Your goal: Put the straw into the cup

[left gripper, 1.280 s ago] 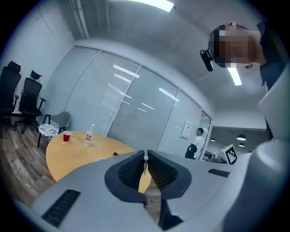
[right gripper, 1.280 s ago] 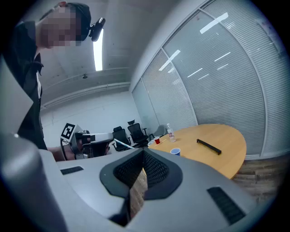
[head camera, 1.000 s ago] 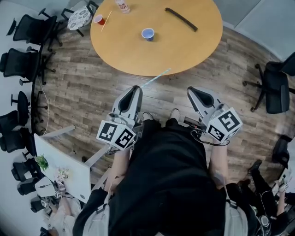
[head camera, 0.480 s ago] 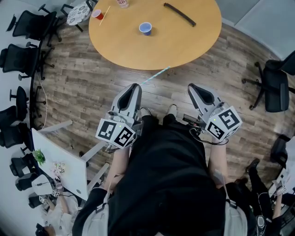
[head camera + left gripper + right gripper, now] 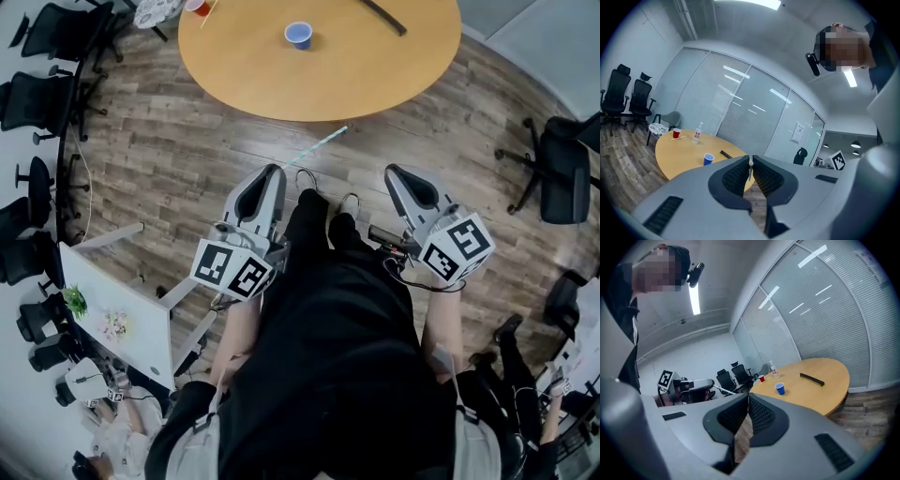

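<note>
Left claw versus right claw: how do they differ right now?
The left claw is shut on the straw, while the right claw is shut on nothing. The left claw's tips stand slightly apart around the straw; the right claw's tips meet. Both hang over the wood floor, aimed toward the round table with the blue cup, and both are short of its edge.

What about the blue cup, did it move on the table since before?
No. The blue cup sits at the same spot on the round table, just as far from its near edge; only the camera shifted.
</note>
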{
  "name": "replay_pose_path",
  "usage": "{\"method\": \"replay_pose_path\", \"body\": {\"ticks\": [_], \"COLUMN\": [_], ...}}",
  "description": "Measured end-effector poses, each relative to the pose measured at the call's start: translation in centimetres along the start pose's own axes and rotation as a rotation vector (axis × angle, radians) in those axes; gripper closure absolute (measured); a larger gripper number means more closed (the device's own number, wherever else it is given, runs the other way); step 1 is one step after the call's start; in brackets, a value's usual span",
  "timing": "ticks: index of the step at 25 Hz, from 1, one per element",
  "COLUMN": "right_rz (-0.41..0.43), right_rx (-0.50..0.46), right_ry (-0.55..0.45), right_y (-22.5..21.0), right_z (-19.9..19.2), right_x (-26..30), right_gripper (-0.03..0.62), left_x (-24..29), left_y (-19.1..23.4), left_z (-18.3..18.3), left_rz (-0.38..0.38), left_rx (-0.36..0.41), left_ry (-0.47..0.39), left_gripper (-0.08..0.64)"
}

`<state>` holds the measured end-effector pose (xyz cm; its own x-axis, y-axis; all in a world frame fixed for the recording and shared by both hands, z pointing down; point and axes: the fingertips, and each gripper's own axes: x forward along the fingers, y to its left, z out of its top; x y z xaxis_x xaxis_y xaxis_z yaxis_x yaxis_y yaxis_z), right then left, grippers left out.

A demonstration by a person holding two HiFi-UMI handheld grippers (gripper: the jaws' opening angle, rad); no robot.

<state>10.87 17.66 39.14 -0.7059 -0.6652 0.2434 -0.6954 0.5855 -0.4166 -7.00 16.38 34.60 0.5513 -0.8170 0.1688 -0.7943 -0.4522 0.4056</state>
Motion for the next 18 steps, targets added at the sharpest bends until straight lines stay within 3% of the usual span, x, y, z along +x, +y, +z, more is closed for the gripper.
{"method": "replay_pose_path", "body": {"ticks": [7,18], "right_rz": [-0.032,-0.131], "right_rx": [-0.017,-0.061], "right_ry": [0.022,-0.027], "right_y": [0.2,-0.8], "right_z": [0.3,5.2], "right_x": [1.7,6.4], "right_gripper": [0.575,0.575], "left_x": [0.5,5.4], "left_y": [2.9,7.9], "left_z": [0.8,5.5], "left_rz": [0.002,-0.094], "left_rx": [-0.010,-0.003], "left_ry": [-0.008,-0.038], "left_gripper": [0.525,0.525]}}
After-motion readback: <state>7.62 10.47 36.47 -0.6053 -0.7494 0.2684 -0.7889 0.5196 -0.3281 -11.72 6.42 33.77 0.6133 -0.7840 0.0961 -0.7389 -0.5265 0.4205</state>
